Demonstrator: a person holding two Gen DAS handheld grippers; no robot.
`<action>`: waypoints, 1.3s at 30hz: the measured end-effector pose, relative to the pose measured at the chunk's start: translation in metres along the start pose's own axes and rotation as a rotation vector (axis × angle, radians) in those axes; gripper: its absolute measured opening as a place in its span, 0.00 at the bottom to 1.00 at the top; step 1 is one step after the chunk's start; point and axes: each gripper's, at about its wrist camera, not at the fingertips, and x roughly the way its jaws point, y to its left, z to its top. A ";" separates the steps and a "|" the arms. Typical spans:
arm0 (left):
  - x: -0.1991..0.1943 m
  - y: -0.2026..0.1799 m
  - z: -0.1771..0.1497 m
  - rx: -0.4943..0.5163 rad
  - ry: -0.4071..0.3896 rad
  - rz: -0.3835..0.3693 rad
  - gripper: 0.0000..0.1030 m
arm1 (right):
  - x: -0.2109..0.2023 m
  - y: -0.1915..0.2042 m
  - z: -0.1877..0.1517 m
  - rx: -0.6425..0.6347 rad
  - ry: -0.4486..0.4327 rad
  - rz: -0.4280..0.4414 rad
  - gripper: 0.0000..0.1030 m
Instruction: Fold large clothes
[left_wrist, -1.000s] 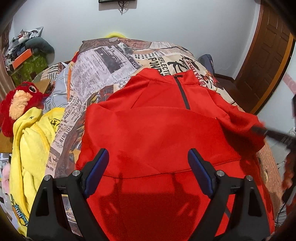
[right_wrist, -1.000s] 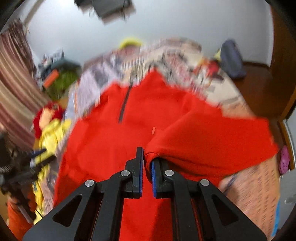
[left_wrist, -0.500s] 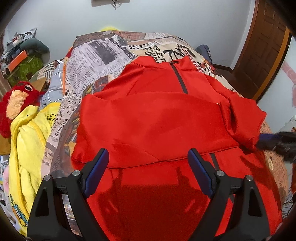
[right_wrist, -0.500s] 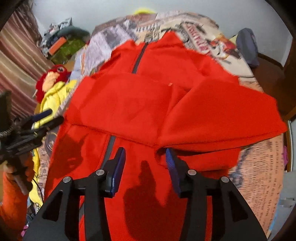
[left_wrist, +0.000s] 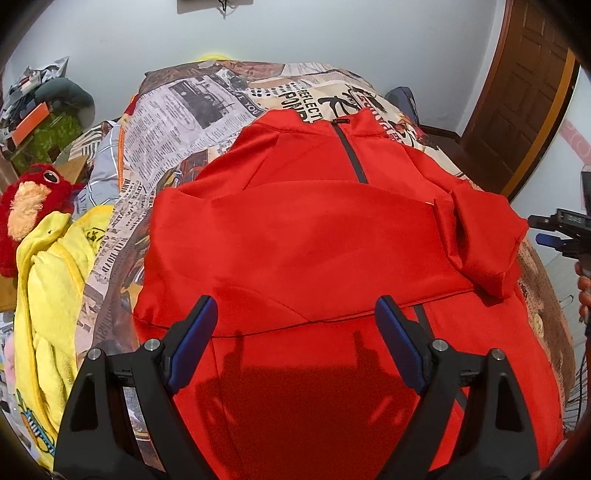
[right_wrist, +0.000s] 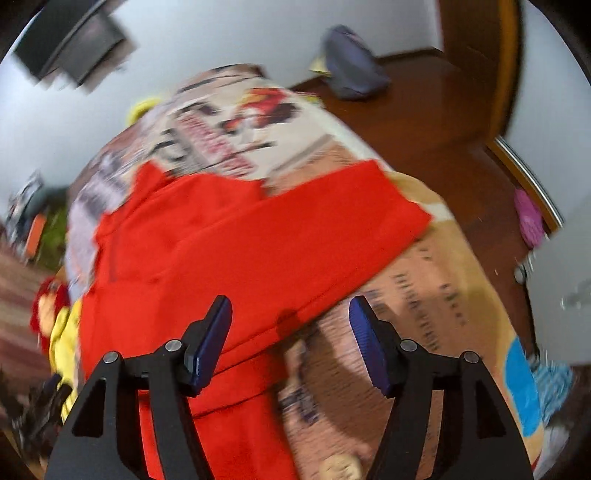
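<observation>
Red jacket (left_wrist: 314, 236) flat on bed (left_wrist: 207, 107). Left gripper (left_wrist: 295, 332) jaws spread, empty. Right gripper (right_wrist: 290, 332) jaws opening, nothing between them.

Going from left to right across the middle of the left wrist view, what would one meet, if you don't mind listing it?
Red plush toy → yellow towel → newspaper-print bedspread → red jacket → right gripper.
</observation>
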 end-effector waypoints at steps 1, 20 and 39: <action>0.001 0.000 0.000 0.001 0.002 -0.001 0.84 | 0.006 -0.007 0.004 0.024 0.001 -0.010 0.60; 0.009 0.002 -0.003 -0.004 0.012 -0.003 0.84 | 0.030 0.014 0.030 -0.087 -0.091 -0.153 0.06; -0.055 0.050 -0.011 -0.089 -0.095 -0.002 0.84 | -0.088 0.231 -0.034 -0.445 -0.130 0.342 0.05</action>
